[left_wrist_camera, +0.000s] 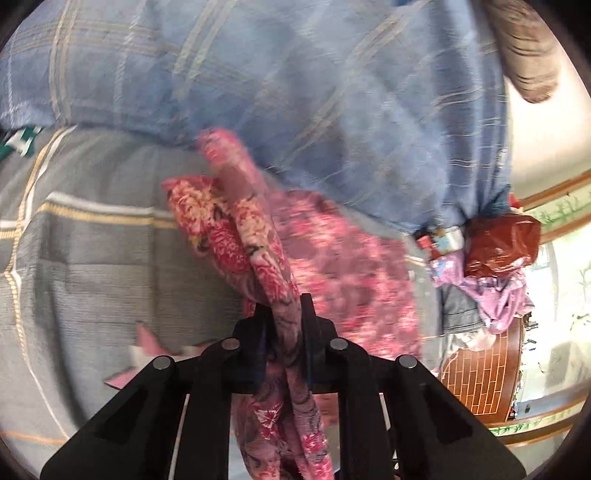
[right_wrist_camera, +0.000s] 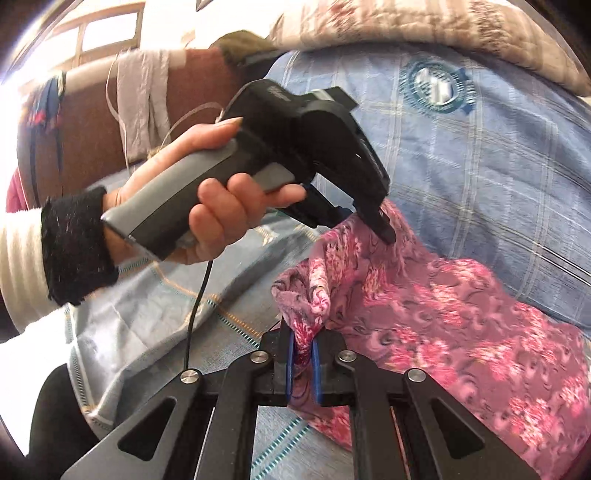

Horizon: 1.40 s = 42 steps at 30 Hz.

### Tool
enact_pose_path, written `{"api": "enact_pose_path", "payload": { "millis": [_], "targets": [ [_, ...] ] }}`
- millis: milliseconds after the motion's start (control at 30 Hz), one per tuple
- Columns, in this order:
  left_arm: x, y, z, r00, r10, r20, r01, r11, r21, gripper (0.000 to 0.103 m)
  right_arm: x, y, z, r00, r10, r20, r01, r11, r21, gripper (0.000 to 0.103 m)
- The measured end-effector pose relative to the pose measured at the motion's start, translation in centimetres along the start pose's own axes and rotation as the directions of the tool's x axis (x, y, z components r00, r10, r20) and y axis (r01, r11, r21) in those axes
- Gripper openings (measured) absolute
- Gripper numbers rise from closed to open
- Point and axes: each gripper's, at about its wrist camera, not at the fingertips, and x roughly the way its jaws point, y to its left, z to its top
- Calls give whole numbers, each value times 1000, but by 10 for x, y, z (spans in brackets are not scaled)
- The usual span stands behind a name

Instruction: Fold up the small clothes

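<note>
Left hand-held gripper [left_wrist_camera: 284, 314]: I see its two black fingers pinched tight on a bunched fold of the pink flowered cloth [left_wrist_camera: 332, 251]. In the right wrist view the same tool [right_wrist_camera: 384, 230] bites the cloth's upper edge.
Right hand-held gripper [right_wrist_camera: 303, 354]: I see its blue pads [right_wrist_camera: 290, 358] clamped on a gathered corner of the same cloth; the jaws stand narrow with fabric between them.
Cloth, position: one piece, lifted at two points, one per gripper. It hangs between them over the bed [right_wrist_camera: 236, 317], with its lower right part draped towards the blue checked pillow [right_wrist_camera: 480, 162].
Cloth, count: one pink flowered piece in work.
Hand [right_wrist_camera: 207, 206]: one hand in view, wrapped around the grey handle of the left tool, with a black cuff [right_wrist_camera: 77, 247] at the wrist. A black cable [right_wrist_camera: 199, 295] drops from the handle.
Bed cover: grey fabric with cream and orange stripes in the left wrist view [left_wrist_camera: 92, 258].
Pillows, count: one blue checked pillow with a round green emblem; a quilted pink and beige cover [right_wrist_camera: 424, 33] lies above it.
Containers: one red-brown plastic bag [left_wrist_camera: 498, 247] at the far right of the left wrist view. I cannot tell its contents. Purple fabric [left_wrist_camera: 495, 295] is bunched just below it.
Picture quality: the left wrist view is blurred across the cloth and pillow.
</note>
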Motion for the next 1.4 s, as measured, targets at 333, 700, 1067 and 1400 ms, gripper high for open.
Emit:
{"api": "enact_pose_path", "payload": {
  "millis": [333,700,1067,1400],
  "targets": [
    [39,-103,0,1000,-7,1,7,996,84,12,-89,-73,-19,986,-116,120,91,977,193,6],
    [174,-177,-27,967,213,-137,-184,963,199,14,-123,-152,-100,981,-180,67,131,883,451,7],
    [201,-237,-67,853,520,49,-494,774,395,49,-107,-200,-164,997,-61,37,22,755,656,30],
    [170,-261,-82,810,550,203,-579,697,423,50,-163,-214,-172,987,-126,103,33,774,633,47]
  ]
}}
